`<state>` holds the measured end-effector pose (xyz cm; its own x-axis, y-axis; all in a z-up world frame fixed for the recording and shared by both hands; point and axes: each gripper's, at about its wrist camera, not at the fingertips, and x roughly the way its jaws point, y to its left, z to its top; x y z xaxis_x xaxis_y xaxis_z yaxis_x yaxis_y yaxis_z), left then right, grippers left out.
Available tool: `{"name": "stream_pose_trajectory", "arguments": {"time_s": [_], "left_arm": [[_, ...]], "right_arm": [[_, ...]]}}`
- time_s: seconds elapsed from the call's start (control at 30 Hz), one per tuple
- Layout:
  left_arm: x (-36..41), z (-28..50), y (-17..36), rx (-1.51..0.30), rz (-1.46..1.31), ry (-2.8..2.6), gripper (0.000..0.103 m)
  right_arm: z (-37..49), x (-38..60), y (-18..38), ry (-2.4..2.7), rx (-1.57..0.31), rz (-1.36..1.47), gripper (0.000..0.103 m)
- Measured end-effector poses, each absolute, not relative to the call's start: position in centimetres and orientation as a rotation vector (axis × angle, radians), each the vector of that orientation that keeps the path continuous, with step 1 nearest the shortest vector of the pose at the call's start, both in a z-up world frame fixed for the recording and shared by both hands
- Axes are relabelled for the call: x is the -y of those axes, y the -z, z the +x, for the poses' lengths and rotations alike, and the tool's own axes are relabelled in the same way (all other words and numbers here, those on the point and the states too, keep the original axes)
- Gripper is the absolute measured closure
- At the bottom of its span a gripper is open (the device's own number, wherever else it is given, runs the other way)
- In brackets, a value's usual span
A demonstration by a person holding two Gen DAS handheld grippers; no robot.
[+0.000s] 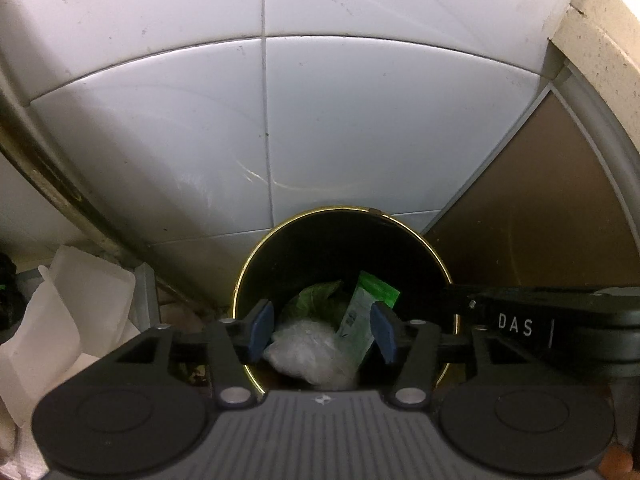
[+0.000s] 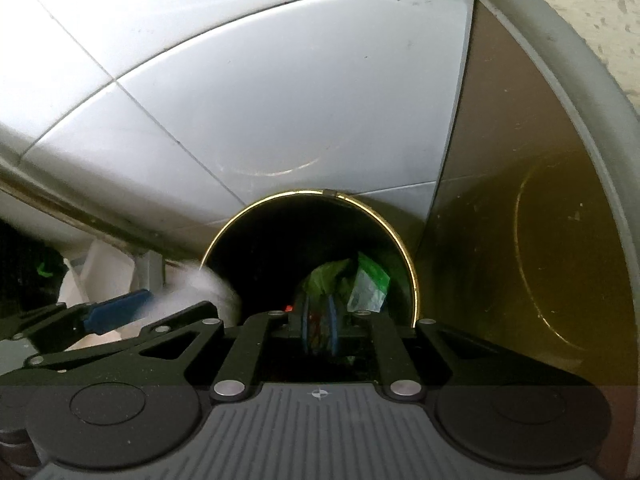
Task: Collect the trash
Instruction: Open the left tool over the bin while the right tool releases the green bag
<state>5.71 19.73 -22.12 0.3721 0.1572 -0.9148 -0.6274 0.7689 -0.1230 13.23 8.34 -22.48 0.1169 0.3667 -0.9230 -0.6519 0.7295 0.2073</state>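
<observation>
One round bin [image 1: 400,240] with a gold rim. Inside it, three bits of trash can be counted: one white crumpled wad [image 1: 308,344], one green-and-white packet [image 1: 360,312], one green leafy wrapper [image 1: 312,300]; more may be hidden underneath. Outside, at left, a pile of white paper sheets [image 1: 60,320], number unclear, and two grippers: left gripper [image 1: 322,332], right gripper [image 2: 320,324].
</observation>
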Motion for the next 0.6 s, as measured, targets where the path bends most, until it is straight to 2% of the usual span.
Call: {"name": "stream_pose_trajectory", "arguments": {"time_s": [0.17,0.37,0.6], "left_arm": [[-19.99,5.61,22.30,-1.075,-0.511,-0.529,0.053],[-20.01,5.33,22.42,-1.085,-0.510,-0.538,0.053],[-20.05,4.86,22.15,-1.098,-0.504,-0.558,0.053]], "right_arm": [[13.30,-8.11,22.40,-0.759,-1.246,-0.272,0.086],[13.36,-8.21,22.62,-0.756,-1.240,-0.279,0.081],[13.08,-8.47,22.86,-0.759,-1.210,-0.308,0.066]]}}
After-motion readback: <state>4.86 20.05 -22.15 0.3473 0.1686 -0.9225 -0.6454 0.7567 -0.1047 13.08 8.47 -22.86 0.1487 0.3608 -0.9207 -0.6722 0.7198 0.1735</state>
